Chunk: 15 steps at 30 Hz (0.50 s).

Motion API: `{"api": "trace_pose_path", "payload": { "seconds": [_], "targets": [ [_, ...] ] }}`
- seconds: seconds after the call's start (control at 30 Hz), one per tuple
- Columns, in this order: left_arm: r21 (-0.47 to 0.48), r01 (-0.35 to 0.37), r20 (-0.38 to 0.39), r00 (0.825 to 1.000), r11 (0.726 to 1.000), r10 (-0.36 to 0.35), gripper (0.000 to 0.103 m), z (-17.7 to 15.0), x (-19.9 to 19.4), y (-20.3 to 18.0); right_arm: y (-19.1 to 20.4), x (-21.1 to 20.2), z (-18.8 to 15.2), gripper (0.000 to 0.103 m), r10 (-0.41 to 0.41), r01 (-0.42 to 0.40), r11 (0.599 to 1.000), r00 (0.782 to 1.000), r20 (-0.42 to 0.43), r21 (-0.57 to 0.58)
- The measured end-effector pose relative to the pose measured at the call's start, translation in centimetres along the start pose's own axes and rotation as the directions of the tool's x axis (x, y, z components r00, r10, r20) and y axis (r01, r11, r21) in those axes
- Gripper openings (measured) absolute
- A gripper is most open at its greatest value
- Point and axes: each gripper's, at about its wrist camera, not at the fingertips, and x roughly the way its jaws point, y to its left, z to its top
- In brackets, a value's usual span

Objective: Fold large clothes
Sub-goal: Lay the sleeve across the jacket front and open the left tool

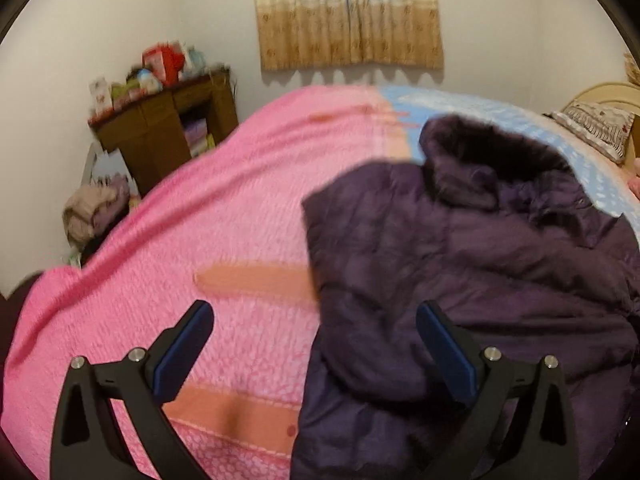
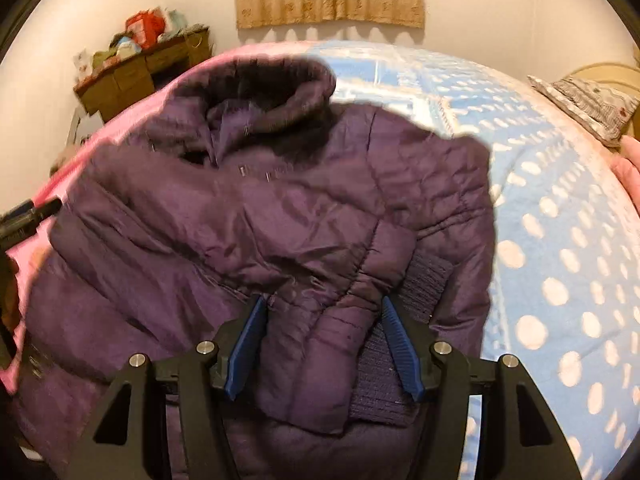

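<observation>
Standing against the far left wall, a brown wooden cabinet (image 1: 168, 128) carries a heap of boxes and soft toys (image 1: 160, 66), and a bundle of pale clothing (image 1: 94, 210) sits low beside it. A bed fills the middle, its pink bedspread (image 1: 200, 232) on the left half giving way to a blue dotted blanket (image 2: 560, 240) on the right. The left gripper (image 1: 315, 322) hovers over the pink spread with its fingers wide apart, one above bare fabric, the other above the near edge of the purple puffer jacket (image 2: 280, 208). The jacket lies front up across the seam between pink and blue, dark collar toward the curtain (image 1: 348, 12) on the back wall, a sleeve folded across its chest. The right gripper (image 2: 323, 312) has its fingers parted on either side of that sleeve's end, not pressing it. A patterned pillow (image 2: 588, 104) lies at the far right.
</observation>
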Motion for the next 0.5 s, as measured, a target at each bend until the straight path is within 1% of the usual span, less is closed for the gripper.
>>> {"api": "trace_pose_path", "payload": {
  "seconds": [0.03, 0.1, 0.17, 0.2, 0.23, 0.27, 0.3, 0.33, 0.4, 0.5],
  "targets": [
    [0.020, -0.013, 0.025, 1.000, 1.000, 0.012, 0.103, 0.3, -0.2, -0.5, 0.2, -0.6, 0.3, 0.061, 0.003, -0.003, 1.000, 1.000, 0.023, -0.001],
    [0.062, -0.030, 0.022, 0.999, 0.998, 0.029, 0.103, 0.5, 0.7, -1.4, 1.0, -1.4, 0.9, 0.061, 0.012, -0.011, 1.000, 0.998, 0.054, -0.025],
    [0.084, -0.049, -0.018, 0.999, 0.995, 0.051, 0.103, 0.3, 2.5, -1.9, 1.5, -0.5, 1.0, 0.061, 0.002, -0.001, 0.999, 1.000, 0.030, -0.051],
    [0.098, -0.073, -0.047, 0.996, 0.993, 0.078, 0.103, -0.1, 3.7, -1.9, 1.4, 0.3, 0.9, 0.061, -0.005, 0.005, 0.999, 1.000, 0.012, -0.054],
    [0.112, -0.075, -0.080, 0.993, 0.991, 0.084, 0.103, -0.5, 4.9, -1.9, 1.2, 1.1, 0.7, 0.061, -0.005, 0.005, 0.999, 1.000, -0.007, -0.050],
    [0.101, -0.054, -0.104, 0.993, 0.993, 0.064, 0.103, -0.8, 5.8, -1.6, 0.7, 2.1, 0.3, 0.061, -0.010, 0.008, 0.999, 0.999, -0.036, -0.042],
    [0.079, -0.037, -0.110, 0.993, 0.996, 0.045, 0.103, -1.0, 5.8, -1.2, 0.3, 2.9, -0.3, 0.061, -0.006, 0.004, 0.999, 0.998, -0.057, -0.036],
    [0.056, -0.016, -0.115, 0.993, 0.998, 0.023, 0.103, -1.0, 5.8, -0.7, 0.1, 3.2, -0.9, 0.061, 0.001, -0.003, 0.999, 0.999, -0.054, -0.038],
    [0.052, -0.007, -0.119, 0.993, 0.999, 0.013, 0.103, -1.1, 5.5, -0.4, 0.2, 3.1, -1.6, 0.061, 0.000, -0.002, 0.998, 1.000, -0.026, -0.068],
    [0.079, -0.004, -0.104, 0.994, 0.997, 0.013, 0.103, -0.9, 4.7, -0.4, 0.2, 2.8, -1.6, 0.062, 0.002, -0.006, 0.996, 0.999, -0.047, -0.089]
  ]
}}
